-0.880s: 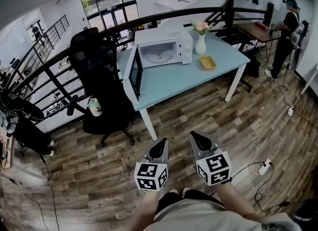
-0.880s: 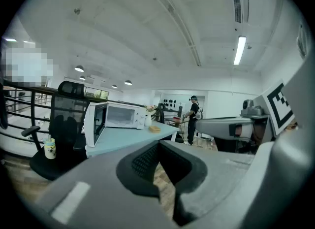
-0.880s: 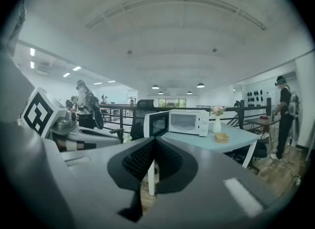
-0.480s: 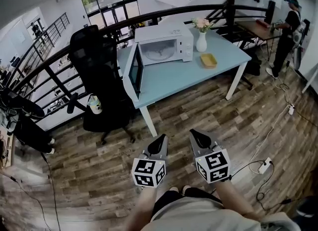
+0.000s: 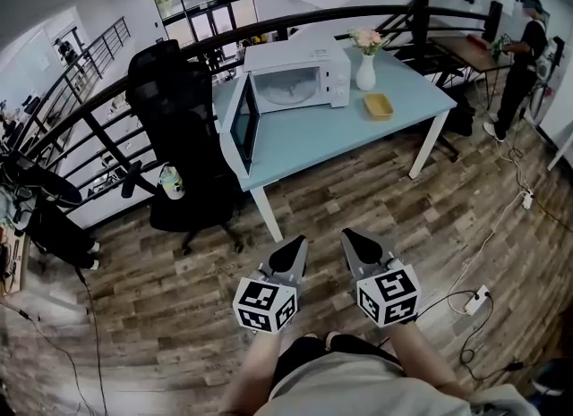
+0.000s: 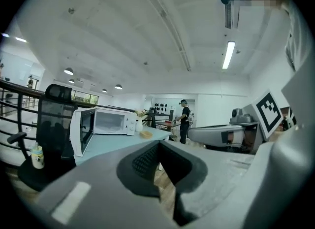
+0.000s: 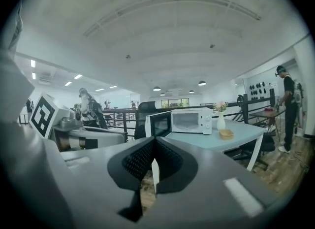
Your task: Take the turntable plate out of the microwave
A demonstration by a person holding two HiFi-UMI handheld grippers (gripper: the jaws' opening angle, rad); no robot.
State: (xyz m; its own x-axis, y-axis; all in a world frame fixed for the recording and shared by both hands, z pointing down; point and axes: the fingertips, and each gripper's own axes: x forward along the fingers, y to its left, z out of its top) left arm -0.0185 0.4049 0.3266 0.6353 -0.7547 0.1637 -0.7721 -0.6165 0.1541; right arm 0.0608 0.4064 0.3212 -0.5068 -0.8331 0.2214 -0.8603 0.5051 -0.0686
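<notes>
Ahead of us, on the one blue table, sits one white microwave with its door swung wide open toward our left. Inside the oven we see one pale plate lying flat on its floor, and nothing touches it. Just right of the microwave stands one white vase holding pink flowers. Near the vase, toward the table's front edge, lies one yellow dish. We count one black chair at the table's left end, with one bottle low against it.

We hold two grippers side by side, low over the wood floor and well apart from the table, both pointing toward it. Our left gripper has its jaws pressed together with nothing between them, and through its own view we see the microwave beyond the tips. Our right gripper is closed the same way, its two jaws meeting and empty. Each gripper carries one marker cube, two in all.

Far to the right, one person stands at a second, darker desk beside the black railing. One white power strip lies on the floor at our right, with a cable running from it
</notes>
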